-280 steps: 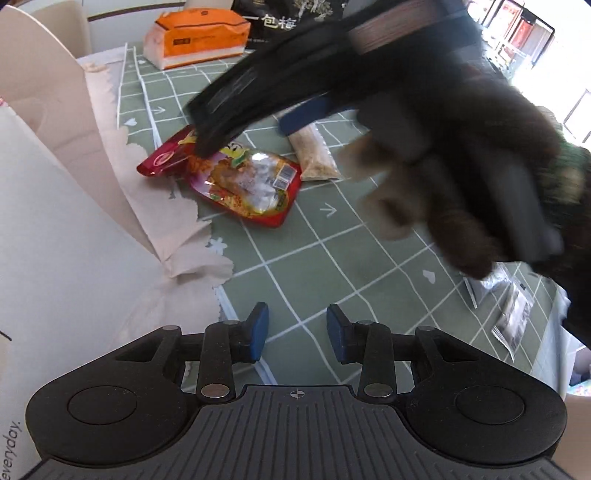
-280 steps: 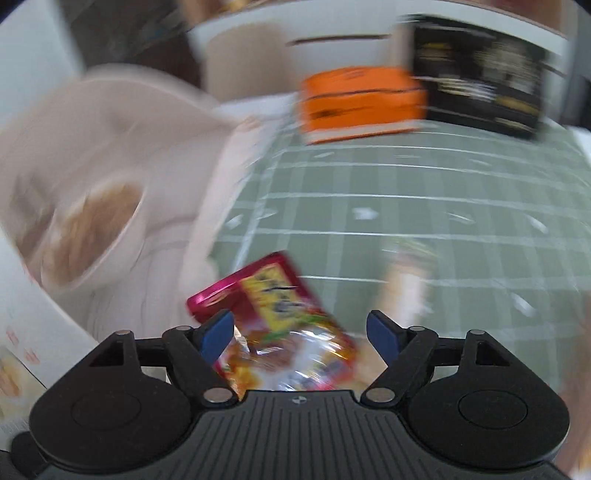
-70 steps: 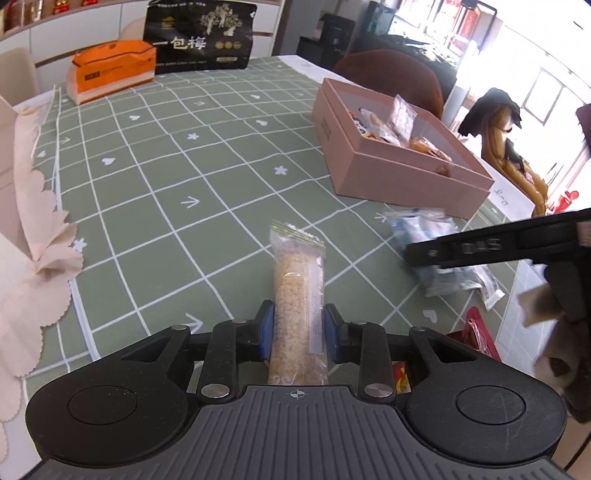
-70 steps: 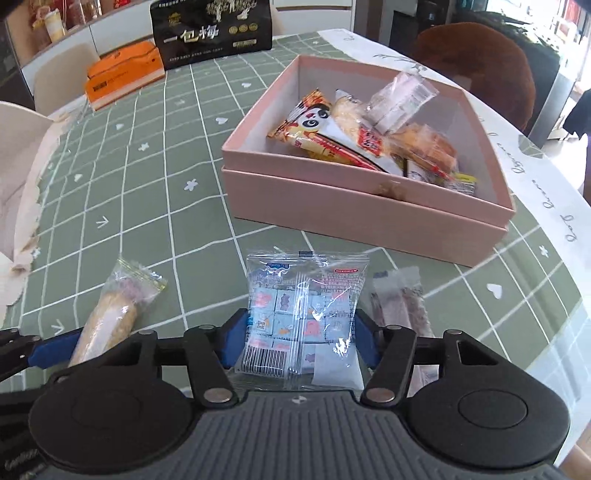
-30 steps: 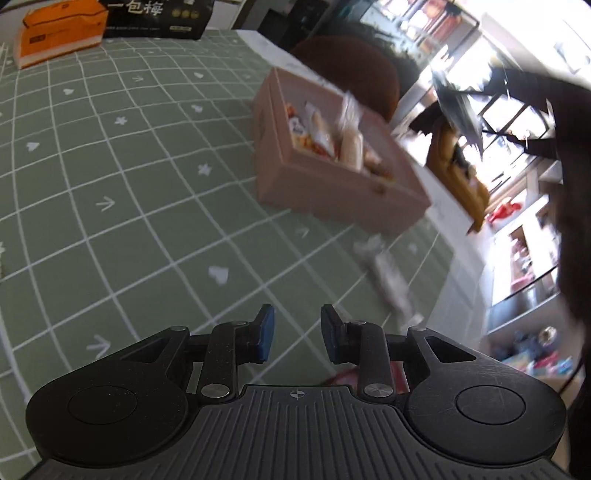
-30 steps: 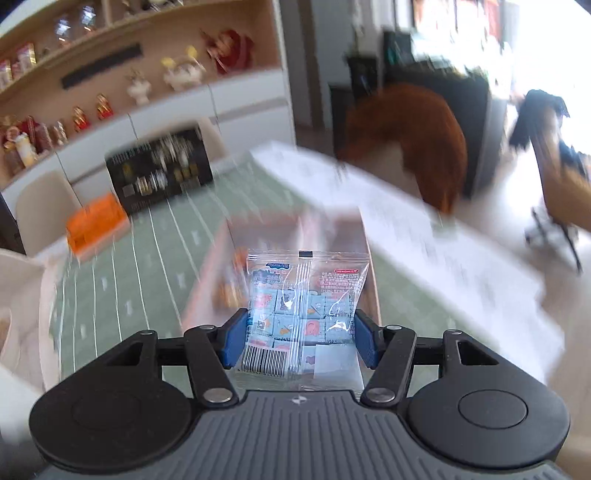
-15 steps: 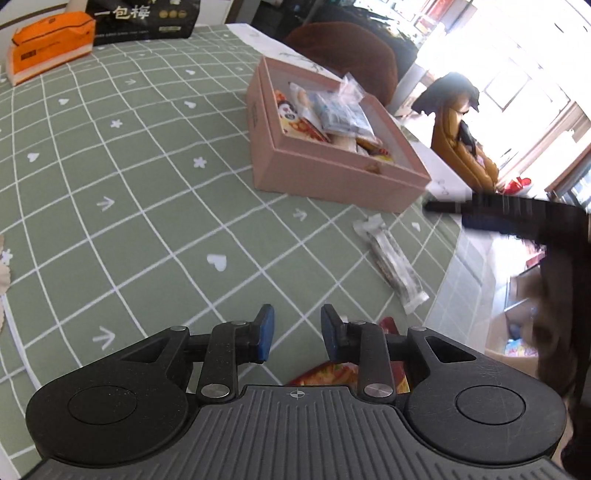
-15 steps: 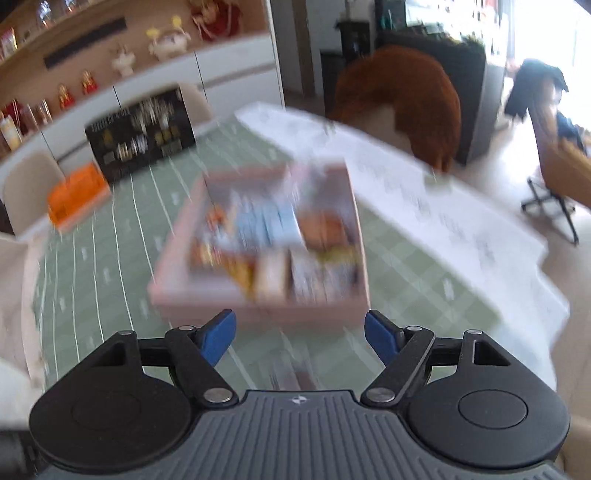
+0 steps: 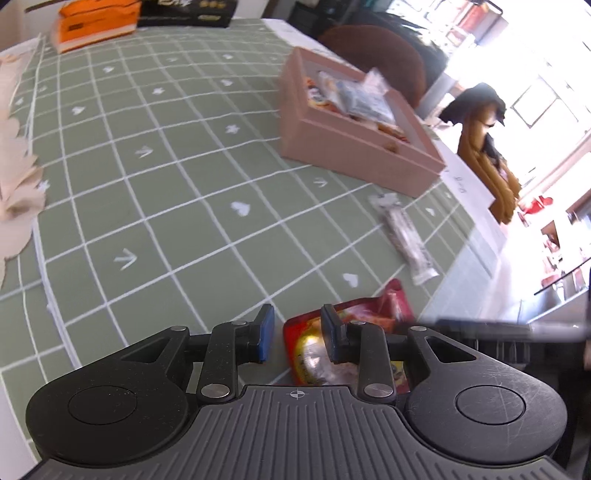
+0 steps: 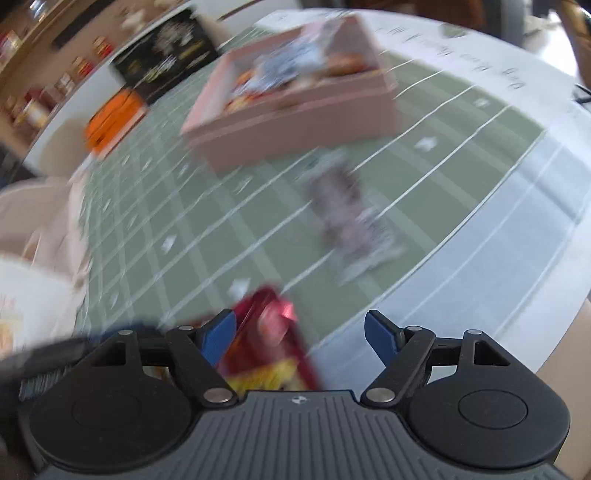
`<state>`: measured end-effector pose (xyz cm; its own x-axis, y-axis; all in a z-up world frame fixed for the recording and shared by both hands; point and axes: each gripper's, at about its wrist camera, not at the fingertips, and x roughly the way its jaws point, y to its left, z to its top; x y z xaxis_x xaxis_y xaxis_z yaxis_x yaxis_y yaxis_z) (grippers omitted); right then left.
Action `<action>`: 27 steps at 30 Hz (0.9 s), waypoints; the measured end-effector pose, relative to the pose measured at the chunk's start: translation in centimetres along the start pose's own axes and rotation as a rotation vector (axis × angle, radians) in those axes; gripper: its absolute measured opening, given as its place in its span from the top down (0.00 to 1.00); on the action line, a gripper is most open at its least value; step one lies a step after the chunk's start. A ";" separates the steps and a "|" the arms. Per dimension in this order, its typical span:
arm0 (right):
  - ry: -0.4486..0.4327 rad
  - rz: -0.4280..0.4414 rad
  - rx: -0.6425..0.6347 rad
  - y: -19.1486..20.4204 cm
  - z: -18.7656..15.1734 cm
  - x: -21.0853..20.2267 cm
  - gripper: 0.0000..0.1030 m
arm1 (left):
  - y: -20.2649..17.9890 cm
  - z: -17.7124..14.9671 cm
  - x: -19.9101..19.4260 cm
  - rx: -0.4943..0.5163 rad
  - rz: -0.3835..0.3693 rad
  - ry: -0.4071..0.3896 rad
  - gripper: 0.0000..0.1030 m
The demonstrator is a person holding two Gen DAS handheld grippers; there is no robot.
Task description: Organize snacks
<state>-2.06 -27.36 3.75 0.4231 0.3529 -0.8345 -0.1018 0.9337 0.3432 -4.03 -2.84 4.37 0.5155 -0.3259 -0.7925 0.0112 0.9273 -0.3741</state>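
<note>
A pink box (image 9: 354,147) holding several snack packets stands on the green checked tablecloth (image 9: 155,184); it also shows blurred in the right wrist view (image 10: 295,110). A red snack bag (image 9: 354,332) lies by the table's front edge, under my left gripper (image 9: 297,332), whose jaws are a little apart and empty. In the right wrist view the red bag (image 10: 269,354) lies just below my right gripper (image 10: 299,332), which is wide open and empty. A clear long packet (image 9: 406,236) lies between the bag and the box, and shows blurred in the right wrist view (image 10: 351,221).
An orange tissue pack (image 9: 92,22) and a black bag (image 9: 184,11) stand at the far end. Pale scalloped paper (image 9: 14,177) lies at the left. The table edge (image 9: 461,266) runs close on the right, with a chair (image 9: 376,48) beyond.
My right gripper has let the blue packet go into the box and has swung down to the red bag. My left gripper has drawn back over the red bag.
</note>
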 end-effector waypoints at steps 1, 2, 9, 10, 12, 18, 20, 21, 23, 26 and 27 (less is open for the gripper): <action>0.010 -0.010 -0.032 0.5 -0.6 0.0 0.25 | 0.0 -0.1 0.2 -0.002 0.006 0.002 0.69; 0.022 -0.023 -0.062 1.0 -1.3 0.1 0.25 | -0.1 -0.1 0.5 -0.003 0.009 0.007 0.69; 0.056 -0.070 -0.176 1.8 -3.5 -0.9 0.24 | -0.5 -0.6 1.6 -0.063 -0.026 0.034 0.69; 0.058 -0.081 -0.186 1.8 -3.6 -0.9 0.24 | -0.6 -0.6 1.7 -0.064 -0.027 0.035 0.69; 0.071 -0.074 -0.196 1.7 -3.8 -1.1 0.25 | -0.8 -0.5 2.0 -0.065 -0.030 0.035 0.69; 0.083 -0.074 -0.290 2.9 -5.0 -0.9 0.24 | -1.2 0.1 2.7 -0.078 -0.046 0.034 0.70; 0.064 -0.141 -0.352 3.6 -5.3 -0.5 0.24 | -1.4 0.2 2.8 -0.075 -0.053 0.035 0.70; 0.052 -0.168 -0.368 3.7 -5.3 -0.2 0.21 | -1.4 0.2 2.8 -0.075 -0.058 0.037 0.70; 0.035 -0.164 -0.345 3.2 -4.8 -0.1 0.21 | -1.3 0.1 2.7 -0.080 -0.069 0.044 0.70; 0.006 -0.193 -0.295 2.1 -3.4 0.2 0.21 | -1.0 0.0 2.7 -0.088 -0.086 0.059 0.70; -0.006 -0.207 -0.274 1.7 -2.9 0.4 0.21 | -1.0 0.0 2.6 -0.090 -0.091 0.065 0.70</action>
<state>-4.72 -25.45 2.74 0.4654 0.1545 -0.8715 -0.2510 0.9673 0.0374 -2.70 -4.63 2.63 0.4596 -0.4214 -0.7817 -0.0235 0.8742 -0.4851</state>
